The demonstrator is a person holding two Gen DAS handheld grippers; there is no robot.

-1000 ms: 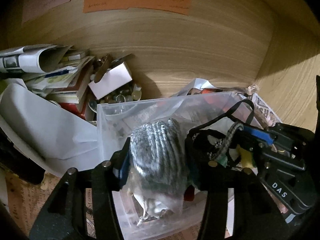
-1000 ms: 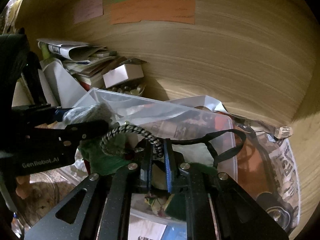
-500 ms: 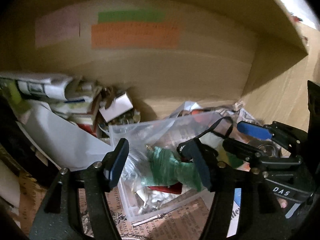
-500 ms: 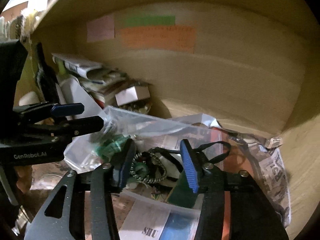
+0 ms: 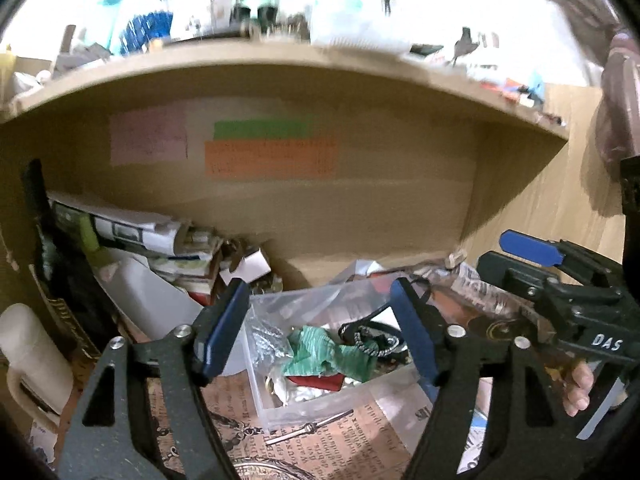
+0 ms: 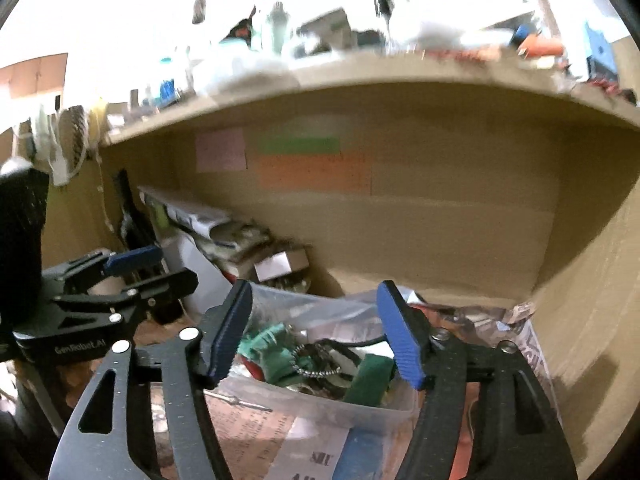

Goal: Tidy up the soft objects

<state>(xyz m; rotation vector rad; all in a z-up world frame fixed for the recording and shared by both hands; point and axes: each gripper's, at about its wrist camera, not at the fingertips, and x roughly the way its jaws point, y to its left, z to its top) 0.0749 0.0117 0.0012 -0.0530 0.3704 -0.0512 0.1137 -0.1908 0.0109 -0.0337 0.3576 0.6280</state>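
A clear plastic bin point(image 5: 316, 404) stands on the shelf floor and holds soft things: a green cloth point(image 5: 328, 350), a bagged grey knit item point(image 5: 266, 340), a black cord with a braided strap point(image 5: 370, 338) and a red piece point(image 5: 316, 380). The bin also shows in the right wrist view point(image 6: 320, 404) with the green cloth point(image 6: 272, 346) inside. My left gripper point(image 5: 320, 332) is open and empty, held back from the bin. My right gripper point(image 6: 316, 336) is open and empty above the bin's near side; it shows at the right in the left wrist view point(image 5: 560, 280).
A pile of papers, books and a small white box point(image 5: 248, 266) fills the shelf's left. Coloured notes point(image 5: 272, 156) stick to the back wall. Newspaper point(image 5: 320, 444) lines the floor. A cluttered upper shelf point(image 5: 280, 56) hangs overhead. A white jug point(image 5: 28, 360) stands at far left.
Both grippers opened, letting go of the grey knit bag and the braided cord into the bin, then pulled back and up out of the shelf.
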